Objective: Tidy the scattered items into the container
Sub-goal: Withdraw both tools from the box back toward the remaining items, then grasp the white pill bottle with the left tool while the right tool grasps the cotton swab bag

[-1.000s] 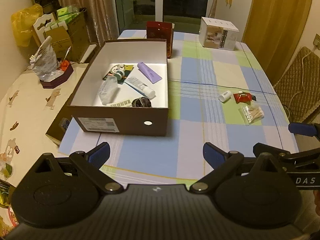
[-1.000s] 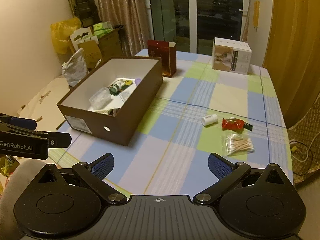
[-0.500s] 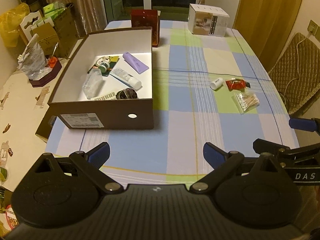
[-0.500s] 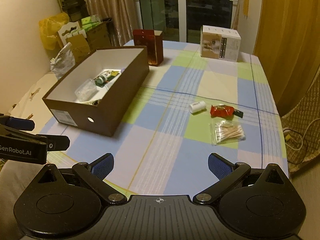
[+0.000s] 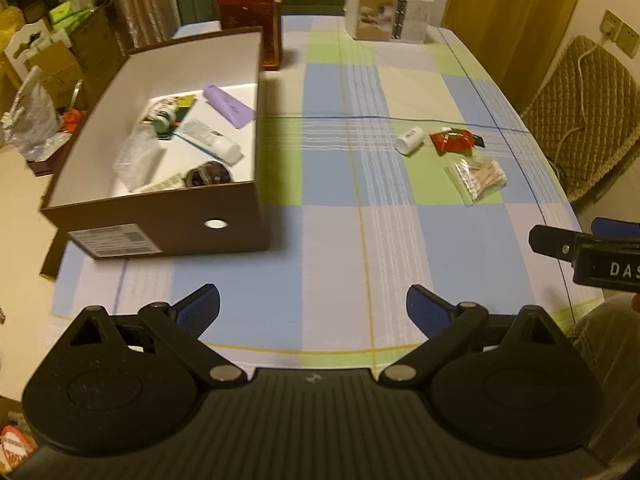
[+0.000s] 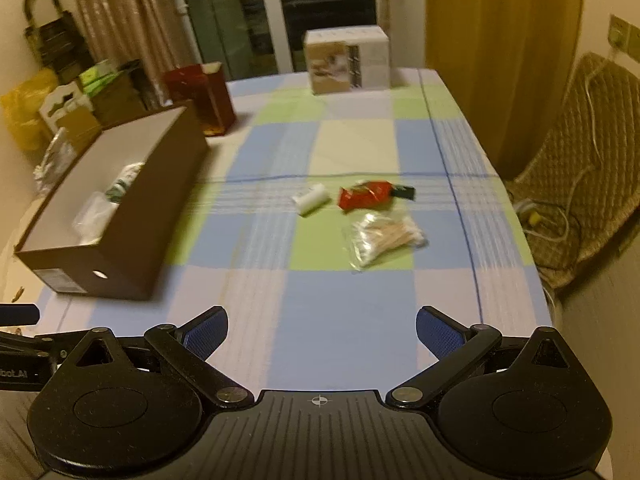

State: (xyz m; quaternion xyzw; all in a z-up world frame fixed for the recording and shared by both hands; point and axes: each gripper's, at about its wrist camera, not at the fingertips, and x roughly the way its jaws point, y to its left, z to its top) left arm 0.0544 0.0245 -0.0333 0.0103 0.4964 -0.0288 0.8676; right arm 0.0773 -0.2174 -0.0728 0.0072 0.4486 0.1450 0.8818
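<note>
On the table: a checked cloth (image 5: 332, 240) in blue, green and cream, with a box on its left part and three loose items on its right part.
Box: a brown box (image 5: 172, 224), white inside, open on top, with a label and a round hole on its near wall.
Inside the box: a purple tube (image 5: 230, 106), a white tube (image 5: 210, 142), a clear bag (image 5: 138, 158), a dark round thing (image 5: 208, 174) and a green-topped packet (image 5: 166, 114), all lying loose on the bottom.
Loose items: a white bottle (image 6: 311, 199) on its side, a red packet (image 6: 366, 194) just beside it on the right, and a bag of swabs (image 6: 382, 240) just in front of the packet; all three well apart from the box.
Left gripper: the left gripper (image 5: 313, 308) hangs over the near edge of the cloth, its blue-padded fingers (image 5: 200, 308) spread wide, nothing between them.
Right gripper: the right gripper (image 6: 321, 330) also hangs over the near edge, facing the loose items, spread wide and holding nothing.
Far end: a dark red box (image 5: 250, 28) stands upright just behind the brown box; a white carton (image 5: 386, 14) sits near the far edge.
Around the table: a wicker chair (image 5: 584, 116) on the right, curtains (image 6: 500, 40) behind it, stacked bags and cartons on the left.
</note>
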